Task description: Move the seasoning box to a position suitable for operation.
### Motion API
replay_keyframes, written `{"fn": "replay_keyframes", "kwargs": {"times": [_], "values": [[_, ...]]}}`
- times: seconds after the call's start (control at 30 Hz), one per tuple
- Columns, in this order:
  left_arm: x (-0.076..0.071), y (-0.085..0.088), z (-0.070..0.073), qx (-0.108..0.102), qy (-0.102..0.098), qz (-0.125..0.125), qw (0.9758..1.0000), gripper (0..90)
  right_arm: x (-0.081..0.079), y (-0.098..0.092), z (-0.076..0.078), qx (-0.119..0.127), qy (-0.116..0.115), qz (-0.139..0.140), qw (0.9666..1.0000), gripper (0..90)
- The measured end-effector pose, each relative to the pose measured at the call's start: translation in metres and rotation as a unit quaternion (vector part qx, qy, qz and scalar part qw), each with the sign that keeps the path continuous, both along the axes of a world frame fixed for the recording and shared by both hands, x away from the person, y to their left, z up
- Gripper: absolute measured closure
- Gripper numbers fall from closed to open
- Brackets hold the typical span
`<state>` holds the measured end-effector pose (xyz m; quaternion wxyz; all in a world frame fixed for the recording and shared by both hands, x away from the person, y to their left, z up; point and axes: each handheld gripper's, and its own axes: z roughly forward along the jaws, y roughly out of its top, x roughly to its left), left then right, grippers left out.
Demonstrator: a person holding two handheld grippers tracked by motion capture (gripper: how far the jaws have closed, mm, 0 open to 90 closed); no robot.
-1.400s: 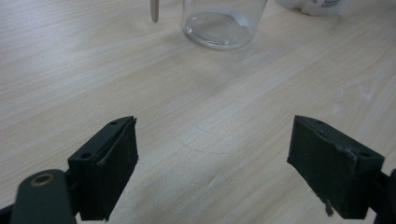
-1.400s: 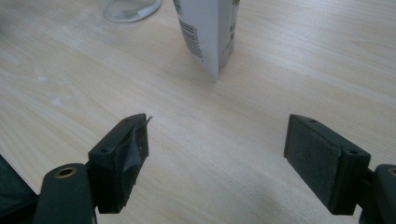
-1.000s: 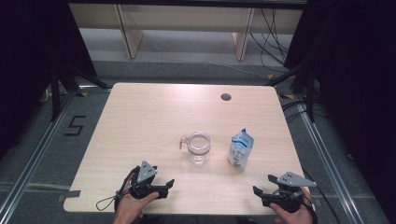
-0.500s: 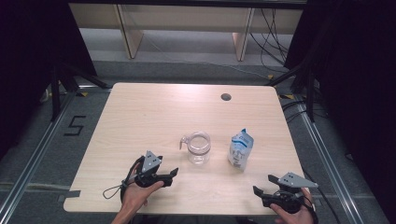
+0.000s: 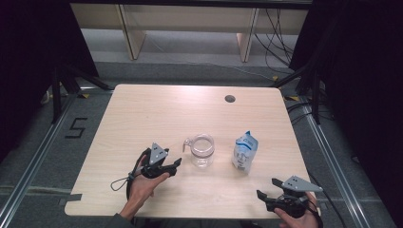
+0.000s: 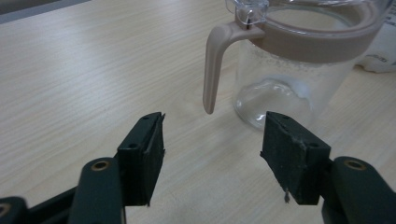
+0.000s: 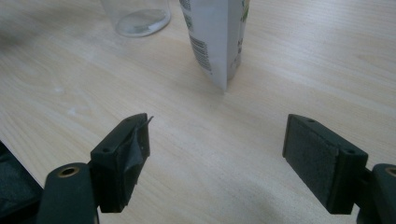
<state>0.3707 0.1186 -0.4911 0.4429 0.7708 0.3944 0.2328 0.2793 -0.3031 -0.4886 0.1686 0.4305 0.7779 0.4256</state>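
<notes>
Trouble is likeliest at the glass jug [image 5: 203, 150], standing near the table's [image 5: 142, 114] middle: the left gripper [image 6: 212, 149], jaws half-narrowed, just closing, with nothing between them, could nudge its thin handle [image 6: 212, 70] and tip it. Beside it a white pouch [image 5: 244, 151] stands; the right gripper [image 5: 266, 197] waits wide and empty at the near right corner. Grey floor and shelving surround the pale wood.

Left gripper [image 5: 177, 163] has just been narrowing its fingers, nothing between them; right gripper [image 5: 260, 194] rests with fingers spread
</notes>
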Motion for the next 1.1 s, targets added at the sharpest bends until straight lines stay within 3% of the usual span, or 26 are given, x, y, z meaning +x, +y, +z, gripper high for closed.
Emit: {"fn": "replay_keyframes", "kwargs": {"times": [0.07,0.2,0.3,0.33,0.5,0.53,0.93,1.1], "values": [[0.006,-0.004,0.001,0.007,-0.007,0.002,1.0,43.0,-0.002,0.001,0.001,0.002,0.013,-0.005,0.9999,23.8],[0.011,-0.008,0.0,0.011,-0.012,-0.001,0.9999,46.4,-0.002,0.001,0.0,0.001,0.013,-0.005,0.9999,24.0],[0.016,-0.013,-0.002,0.007,-0.012,-0.002,0.9999,49.9,0.0,0.0,0.0,-0.006,0.004,0.001,1.0,24.1],[0.017,-0.014,-0.002,0.008,-0.01,-0.002,0.9999,51.2,-0.002,0.001,0.0,0.002,0.016,-0.005,0.9999,24.1],[0.021,-0.017,-0.003,-0.004,-0.006,-0.004,1.0,53.9,-0.002,0.002,0.0,0.001,0.021,-0.006,0.9998,24.1],[0.023,-0.017,-0.005,0.006,-0.007,-0.002,1.0,55.3,-0.002,0.002,0.0,0.001,0.019,-0.003,0.9998,24.1],[0.033,-0.029,-0.008,0.016,-0.018,-0.001,0.9997,61.1,-0.002,0.003,0.0,0.002,0.021,-0.006,0.9998,24.4],[0.034,-0.03,-0.007,0.019,-0.024,0.002,0.9995,68.2,-0.002,0.003,0.0,0.004,0.023,-0.006,0.9997,24.4]]}}
